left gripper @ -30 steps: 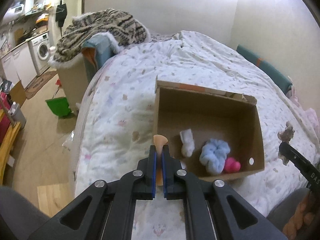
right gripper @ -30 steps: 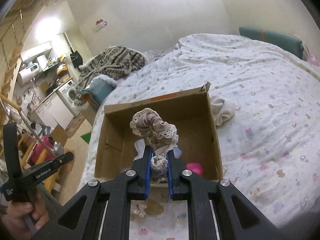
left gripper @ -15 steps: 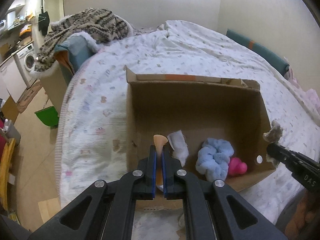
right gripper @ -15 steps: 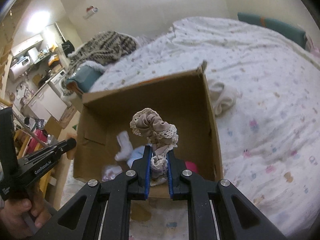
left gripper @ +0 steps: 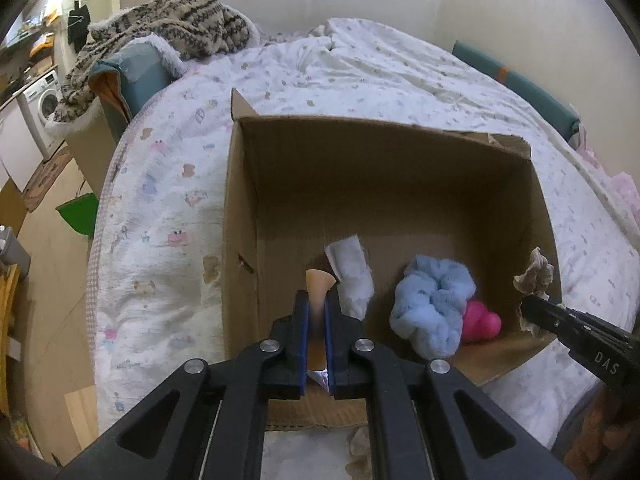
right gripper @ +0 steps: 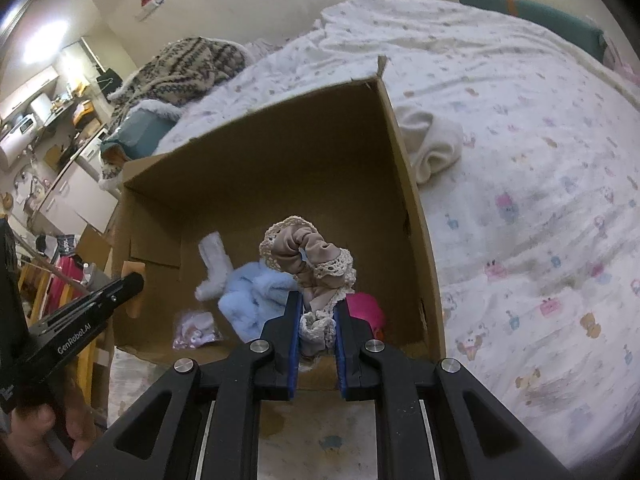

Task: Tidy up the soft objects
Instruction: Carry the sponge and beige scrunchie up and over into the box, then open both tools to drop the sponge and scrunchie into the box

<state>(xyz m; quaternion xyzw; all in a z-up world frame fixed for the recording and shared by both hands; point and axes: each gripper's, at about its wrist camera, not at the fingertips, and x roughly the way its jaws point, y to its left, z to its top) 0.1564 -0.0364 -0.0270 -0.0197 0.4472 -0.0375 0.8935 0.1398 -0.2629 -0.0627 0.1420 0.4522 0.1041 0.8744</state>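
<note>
Both grippers now lower over the box (left gripper: 400, 168)
L gripper (left gripper: 316, 308) fingers pinch peach piece (left gripper: 319, 280), R gripper (right gripper: 318, 312) holds lace scrunchie (right gripper: 306, 252); drop seems next.

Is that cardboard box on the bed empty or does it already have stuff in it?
Not empty. The cardboard box already holds a blue scrunchie, a pink toy and a white sock on its floor.

Both grippers angled down — left gripper (left gripper: 316, 308), right gripper (right gripper: 318, 312) clamped.

Dim warm indoor light, fisheye-bent edges, box interior perhaps slightly blurred.
</note>
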